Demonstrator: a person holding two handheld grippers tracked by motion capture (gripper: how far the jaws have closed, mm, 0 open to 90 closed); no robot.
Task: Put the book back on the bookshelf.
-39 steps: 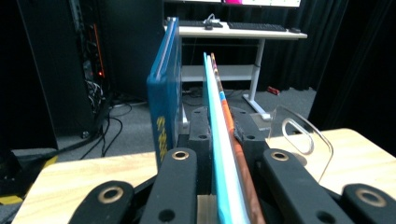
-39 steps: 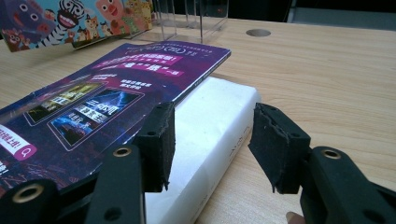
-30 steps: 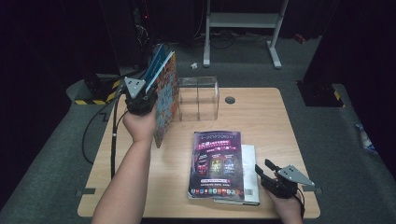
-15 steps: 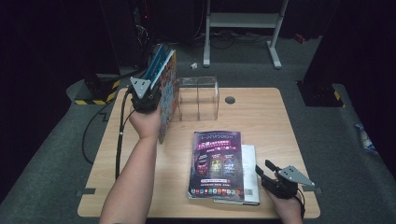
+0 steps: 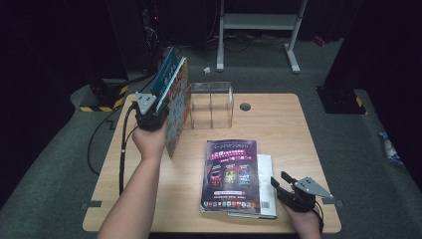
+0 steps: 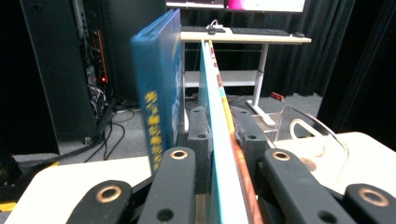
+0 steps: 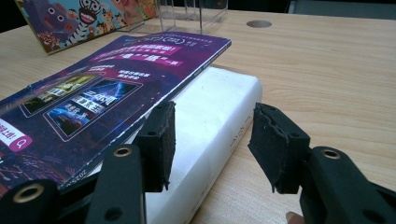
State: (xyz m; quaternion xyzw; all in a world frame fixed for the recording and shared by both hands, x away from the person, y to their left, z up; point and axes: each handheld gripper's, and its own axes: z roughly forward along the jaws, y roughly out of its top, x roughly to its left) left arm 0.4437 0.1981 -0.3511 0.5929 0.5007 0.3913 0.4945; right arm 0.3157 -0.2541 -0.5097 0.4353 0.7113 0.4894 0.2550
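Both forearms are bare, with no sleeves showing. Each hand carries a black two-jaw claw, the left claw (image 5: 158, 105) and the right claw (image 5: 280, 180), each topped by a grey three-cornered plate. Brass-ringed pivot holes dot the black links, rough dark pads (image 7: 162, 140) line the jaws, and a black cable (image 5: 122, 154) trails from the left one.

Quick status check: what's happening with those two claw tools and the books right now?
Left gripper clamped on the upright picture book, blue book beside it. Right gripper open, at the white book under the purple magazine.
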